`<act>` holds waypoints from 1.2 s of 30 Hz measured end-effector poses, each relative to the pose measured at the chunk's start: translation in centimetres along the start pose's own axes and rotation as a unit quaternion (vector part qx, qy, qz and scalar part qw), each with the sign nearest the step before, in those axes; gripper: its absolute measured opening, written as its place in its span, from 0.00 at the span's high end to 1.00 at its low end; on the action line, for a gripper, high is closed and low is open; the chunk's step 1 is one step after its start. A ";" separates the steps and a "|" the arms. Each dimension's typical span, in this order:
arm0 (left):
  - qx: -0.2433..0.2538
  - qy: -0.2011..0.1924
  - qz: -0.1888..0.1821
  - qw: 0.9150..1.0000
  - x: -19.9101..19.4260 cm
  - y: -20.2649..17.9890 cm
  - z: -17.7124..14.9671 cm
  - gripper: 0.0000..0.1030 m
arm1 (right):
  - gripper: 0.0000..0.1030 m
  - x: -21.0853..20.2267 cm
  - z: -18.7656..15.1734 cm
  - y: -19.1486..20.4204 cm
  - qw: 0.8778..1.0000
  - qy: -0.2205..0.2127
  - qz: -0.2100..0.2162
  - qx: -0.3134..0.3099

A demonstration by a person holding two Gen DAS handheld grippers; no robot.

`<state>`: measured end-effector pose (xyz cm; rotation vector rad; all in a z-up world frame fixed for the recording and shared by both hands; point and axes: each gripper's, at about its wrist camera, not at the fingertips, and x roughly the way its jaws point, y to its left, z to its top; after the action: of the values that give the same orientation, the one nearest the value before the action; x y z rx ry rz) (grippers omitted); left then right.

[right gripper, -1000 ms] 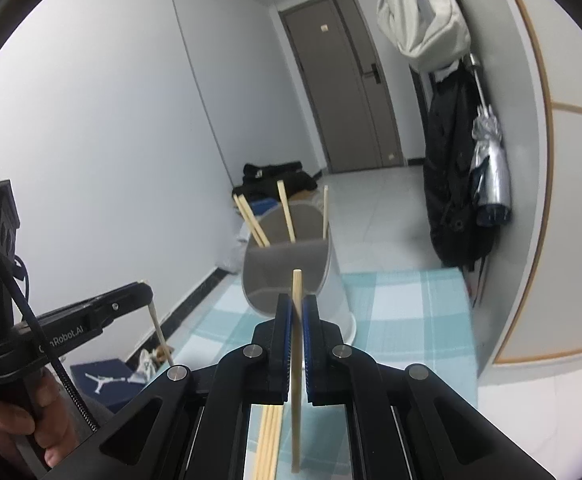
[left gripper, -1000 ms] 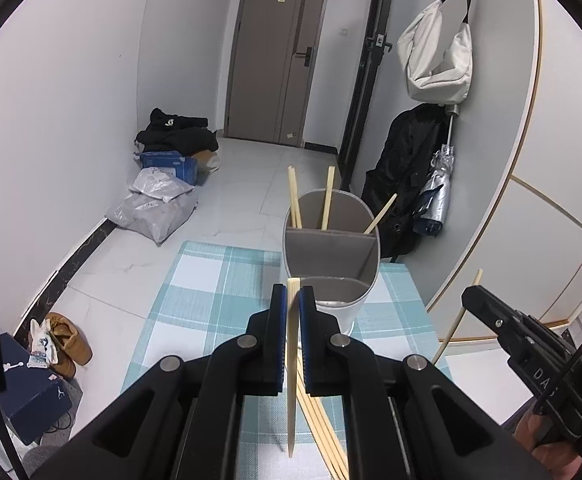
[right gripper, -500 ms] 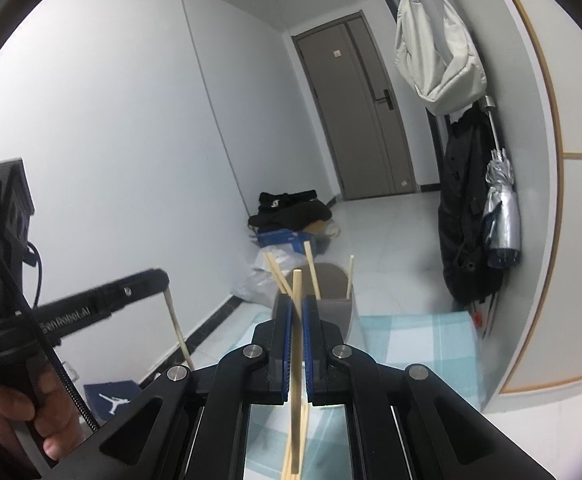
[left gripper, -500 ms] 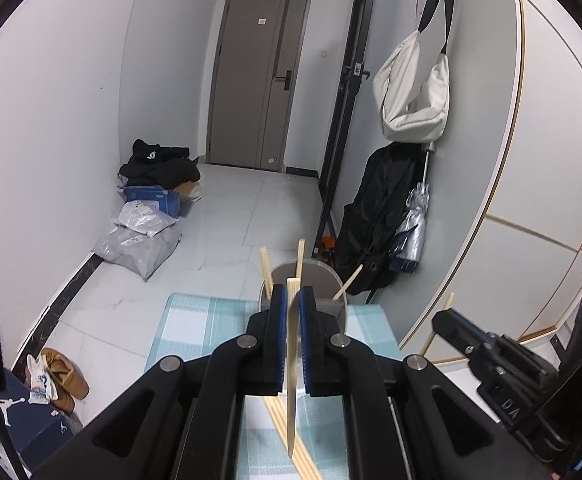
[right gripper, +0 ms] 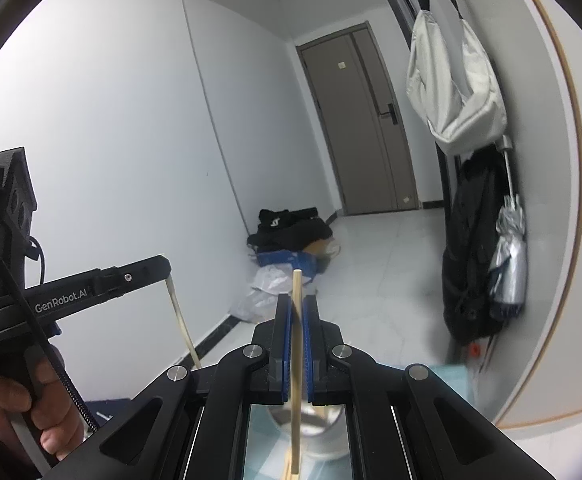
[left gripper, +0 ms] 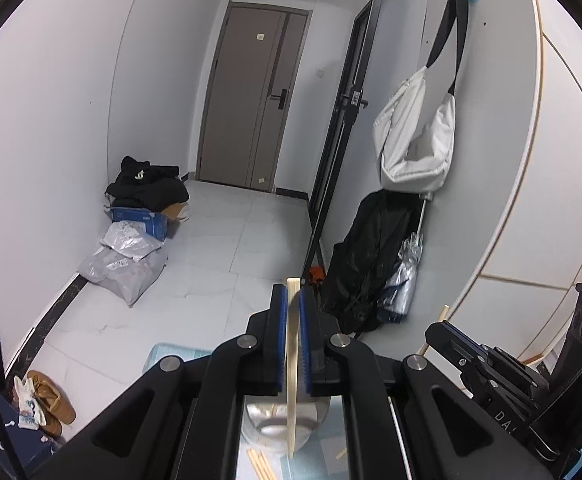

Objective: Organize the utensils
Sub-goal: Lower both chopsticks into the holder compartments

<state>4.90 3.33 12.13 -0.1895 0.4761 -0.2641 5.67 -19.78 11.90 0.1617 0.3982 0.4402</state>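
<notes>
The left gripper fills the lower middle of its own view, its blue-padded fingers clamped on a single pale wooden chopstick that stands nearly upright between them, its square top poking out just above the fingertips and its lower end hanging down toward the bottom edge. Behind that lower end, partly hidden by the gripper body, sits a round grey utensil holder on a teal checked mat; a few loose chopsticks lie on the mat at the bottom of the frame.

At the lower right of the same view the right gripper reaches in, with a second chopstick slanting across its tip.

In the right wrist view that gripper is likewise closed on its chopstick, held upright, with the top rising well above the fingers. The holder shows below, behind the stick. At the left of this frame a hand grips the handle of the left gripper, whose tip pinches its chopstick so that it hangs down and slants toward the lower right.

Behind everything are a tiled floor, a grey door, a white bag hanging on the wall at upper right, and a folded umbrella.
</notes>
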 end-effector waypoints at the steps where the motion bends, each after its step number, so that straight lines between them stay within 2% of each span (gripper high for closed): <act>1: 0.000 -0.002 -0.002 1.000 0.3 0.0 0.4 0.97 | 0.96 0.4 0.6 -0.1 1.000 -0.001 0.000 -0.002; 9: 0.001 -0.015 -0.003 1.000 2.8 0.4 2.6 0.97 | 0.96 3.5 3.5 -0.5 1.000 -0.009 -0.004 -0.024; 19: -0.016 -0.015 -0.007 1.000 6.5 2.6 3.4 0.97 | 0.96 8.1 4.9 -2.1 0.999 -0.015 -0.005 -0.029; 28: -0.028 -0.003 -0.015 0.999 9.3 3.6 1.9 0.97 | 0.96 11.7 3.8 -2.5 0.999 0.004 0.003 -0.041; 36: -0.026 0.011 -0.023 0.999 10.9 4.3 0.6 0.97 | 0.96 13.1 1.2 -2.6 0.997 0.030 0.011 -0.066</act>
<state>15.43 4.25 6.99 -0.2487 0.5022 -0.2984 17.99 -16.33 7.99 0.0250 0.4255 0.4931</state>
